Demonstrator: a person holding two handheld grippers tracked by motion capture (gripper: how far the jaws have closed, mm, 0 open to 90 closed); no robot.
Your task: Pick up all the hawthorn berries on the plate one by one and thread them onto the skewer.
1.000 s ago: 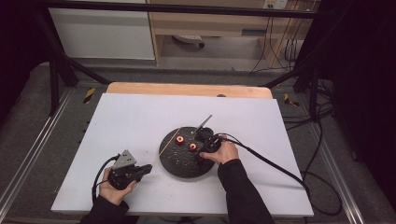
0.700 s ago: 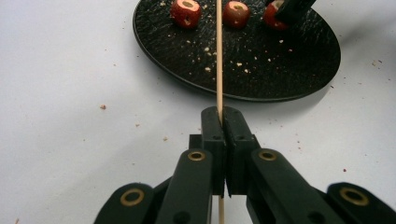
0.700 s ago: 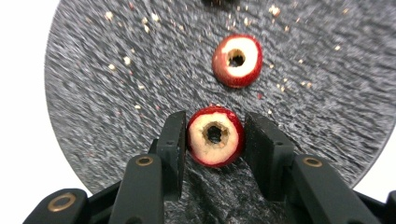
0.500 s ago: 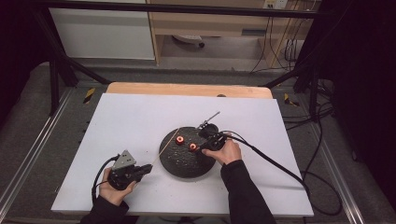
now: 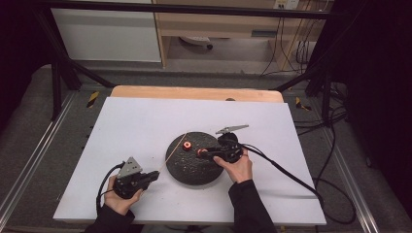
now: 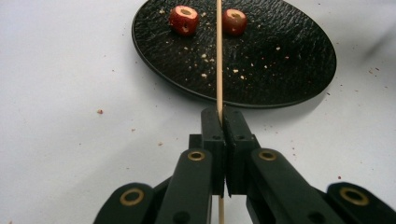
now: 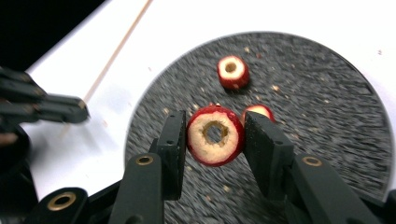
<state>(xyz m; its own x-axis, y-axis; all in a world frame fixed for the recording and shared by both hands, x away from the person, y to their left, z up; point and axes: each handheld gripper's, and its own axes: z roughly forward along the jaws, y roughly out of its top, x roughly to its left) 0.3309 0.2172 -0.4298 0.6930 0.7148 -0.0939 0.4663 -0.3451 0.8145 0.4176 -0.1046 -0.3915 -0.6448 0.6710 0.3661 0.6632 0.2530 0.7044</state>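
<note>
A black round plate (image 5: 190,171) lies on the white table. My left gripper (image 6: 223,116) is shut on a thin wooden skewer (image 6: 219,56) that points out over the plate. In the high view this left gripper (image 5: 151,175) sits just left of the plate. My right gripper (image 7: 215,133) is shut on a red cored fruit piece (image 7: 205,150), held above the plate (image 7: 327,116) with its hole facing the camera. A second piece (image 7: 232,71) lies farther off on the plate, and a third (image 7: 259,111) peeks out behind the held one. From above, the right gripper (image 5: 203,154) is over the plate's middle.
Crumbs are scattered on the plate (image 6: 280,56) and on the white table top (image 5: 145,121). A wooden strip (image 5: 194,92) runs along the far edge. Black cables (image 5: 286,170) trail right from the right gripper. Dark frame legs stand beyond the table.
The right hand has turned and shifted slightly over the plate, still with a fruit piece at its jaws. The left gripper and skewer have stayed where they were.
</note>
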